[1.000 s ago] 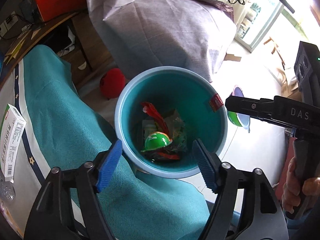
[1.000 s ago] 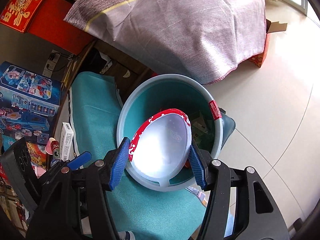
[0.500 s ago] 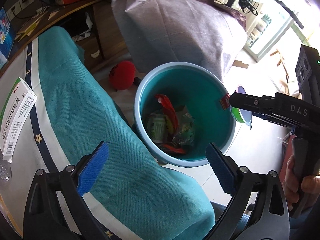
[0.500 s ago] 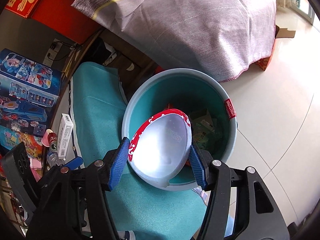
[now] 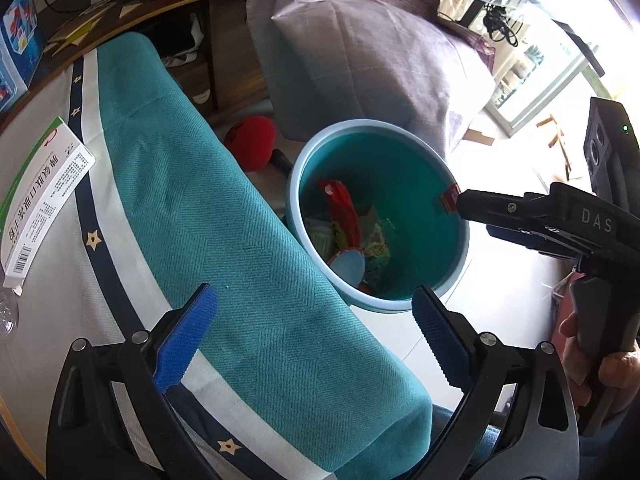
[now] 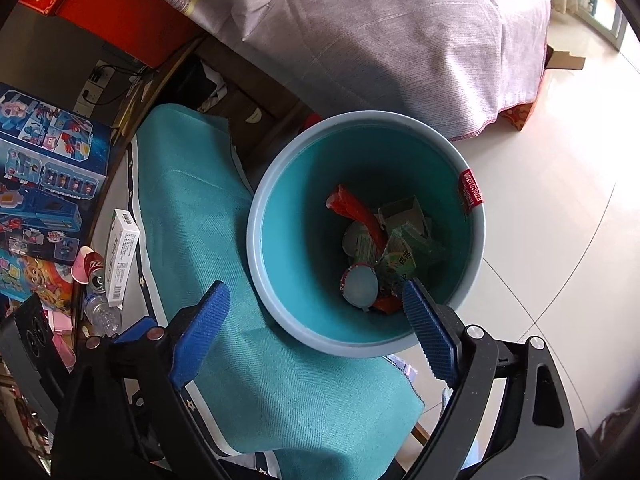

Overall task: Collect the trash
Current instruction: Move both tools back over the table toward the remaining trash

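Note:
A teal trash bin (image 6: 280, 208) stands on the floor beside the table; it also shows in the left wrist view (image 5: 456, 256). Inside lie wrappers, a red packet (image 6: 352, 208) and a white bowl with a red rim (image 6: 360, 284), which also shows in the left wrist view (image 5: 349, 266). My right gripper (image 6: 316, 328) is open and empty above the bin's near rim. My left gripper (image 5: 312, 336) is open and empty over the teal tablecloth (image 5: 224, 240), back from the bin. The right gripper's body (image 5: 560, 220) shows at the right of the left wrist view.
A white medicine box (image 5: 40, 196) lies on the table at left, also in the right wrist view (image 6: 122, 256). A can (image 6: 94, 276), a plastic bottle (image 6: 102, 312) and toy boxes (image 6: 40, 168) stand behind. A grey covered mass (image 6: 380, 32) and a red ball (image 5: 252, 142) sit beyond the bin.
My right gripper opened and the white bowl dropped into the bin. My left gripper drew back from the bin over the tablecloth and opened wider.

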Action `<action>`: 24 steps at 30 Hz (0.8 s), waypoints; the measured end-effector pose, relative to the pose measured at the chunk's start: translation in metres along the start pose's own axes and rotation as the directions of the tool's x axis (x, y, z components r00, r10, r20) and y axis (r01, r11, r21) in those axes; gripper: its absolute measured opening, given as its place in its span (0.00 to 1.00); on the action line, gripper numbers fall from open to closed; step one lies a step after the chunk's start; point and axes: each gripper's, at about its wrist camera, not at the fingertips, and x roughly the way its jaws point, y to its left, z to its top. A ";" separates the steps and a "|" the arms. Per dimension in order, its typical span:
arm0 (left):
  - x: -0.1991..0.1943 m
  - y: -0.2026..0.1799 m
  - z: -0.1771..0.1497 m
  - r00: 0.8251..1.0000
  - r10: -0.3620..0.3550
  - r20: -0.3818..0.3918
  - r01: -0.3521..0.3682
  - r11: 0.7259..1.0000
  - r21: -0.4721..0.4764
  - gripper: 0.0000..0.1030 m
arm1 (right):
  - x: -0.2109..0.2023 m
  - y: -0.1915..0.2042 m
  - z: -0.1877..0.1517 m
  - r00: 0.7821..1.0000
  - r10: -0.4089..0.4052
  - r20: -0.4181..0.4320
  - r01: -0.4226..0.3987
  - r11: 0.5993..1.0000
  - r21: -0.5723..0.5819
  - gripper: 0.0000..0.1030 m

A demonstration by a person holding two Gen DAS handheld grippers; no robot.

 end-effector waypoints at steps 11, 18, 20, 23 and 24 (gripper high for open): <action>-0.026 0.035 -0.020 0.999 0.011 0.047 -0.008 0.998 -0.069 0.96 | 0.003 0.040 -0.013 1.000 -0.009 -0.021 0.007 0.998 -0.070 0.83; -0.049 0.074 -0.041 0.996 0.044 0.082 -0.032 0.988 -0.149 0.96 | 0.013 0.088 -0.024 0.998 -0.017 -0.052 0.008 0.985 -0.175 0.83; -0.057 0.088 -0.049 0.994 0.053 0.091 -0.036 0.983 -0.179 0.96 | 0.017 0.102 -0.029 0.998 -0.022 -0.063 0.008 0.979 -0.206 0.83; -0.071 0.111 -0.062 0.992 0.071 0.109 -0.045 0.974 -0.222 0.96 | 0.024 0.124 -0.035 0.996 -0.027 -0.085 0.006 0.970 -0.244 0.83; -0.075 0.119 -0.066 0.990 0.079 0.116 -0.050 0.970 -0.237 0.96 | 0.027 0.132 -0.037 0.995 -0.031 -0.090 0.007 0.966 -0.259 0.83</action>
